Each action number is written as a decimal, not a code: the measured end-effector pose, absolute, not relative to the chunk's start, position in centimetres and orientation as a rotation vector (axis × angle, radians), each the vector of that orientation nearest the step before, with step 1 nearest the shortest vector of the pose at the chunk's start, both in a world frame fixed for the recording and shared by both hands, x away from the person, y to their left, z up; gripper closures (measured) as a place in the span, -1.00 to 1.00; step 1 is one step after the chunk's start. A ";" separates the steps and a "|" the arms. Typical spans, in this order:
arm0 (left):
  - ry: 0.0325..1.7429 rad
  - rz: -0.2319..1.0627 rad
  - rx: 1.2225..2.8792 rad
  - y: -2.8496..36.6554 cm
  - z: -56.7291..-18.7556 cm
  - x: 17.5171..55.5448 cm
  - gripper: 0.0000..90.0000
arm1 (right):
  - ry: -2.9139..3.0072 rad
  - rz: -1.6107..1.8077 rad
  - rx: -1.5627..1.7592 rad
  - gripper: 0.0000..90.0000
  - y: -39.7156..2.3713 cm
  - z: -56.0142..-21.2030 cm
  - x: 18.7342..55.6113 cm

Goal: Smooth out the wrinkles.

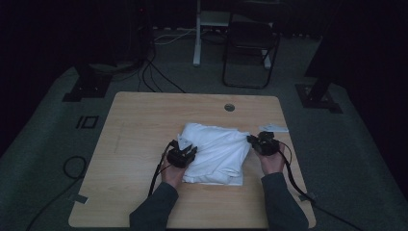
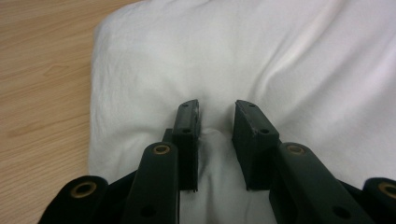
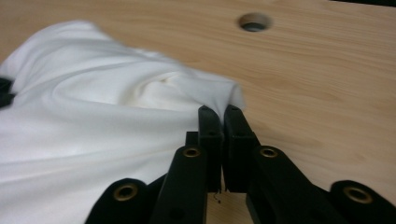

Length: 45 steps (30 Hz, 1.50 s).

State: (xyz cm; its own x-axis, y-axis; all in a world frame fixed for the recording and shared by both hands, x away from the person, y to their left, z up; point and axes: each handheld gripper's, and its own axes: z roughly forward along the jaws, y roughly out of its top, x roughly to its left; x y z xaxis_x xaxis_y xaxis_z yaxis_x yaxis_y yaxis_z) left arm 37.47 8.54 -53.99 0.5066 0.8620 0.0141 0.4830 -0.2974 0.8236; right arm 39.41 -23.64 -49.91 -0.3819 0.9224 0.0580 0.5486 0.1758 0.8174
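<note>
Pinching the white cloth (image 1: 215, 151) from both sides — the left gripper (image 2: 216, 122) has a small fold bunched between its part-closed jaws, while the right gripper (image 3: 223, 122) has its jaws together on the cloth's edge, on the wooden counter (image 1: 144, 120).

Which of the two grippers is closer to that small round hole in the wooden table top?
Right. The right gripper sits just below-right of the round hole; the left gripper lies across the white cloth.
</note>
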 end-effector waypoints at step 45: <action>1.062 0.511 1.821 10.8 -50.4 35.7 0.20 | 2.220 1.314 1.077 0.05 -20.4 -50.8 31.5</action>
State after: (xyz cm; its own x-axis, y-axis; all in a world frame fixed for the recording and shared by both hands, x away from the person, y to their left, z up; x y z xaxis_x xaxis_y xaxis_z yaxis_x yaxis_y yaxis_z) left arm 35.71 10.82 -50.43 0.5386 0.8372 -0.0954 0.4479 -0.1885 0.8740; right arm 31.55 -20.38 -50.81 -0.6526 0.7532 0.0821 0.4341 0.2829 0.8553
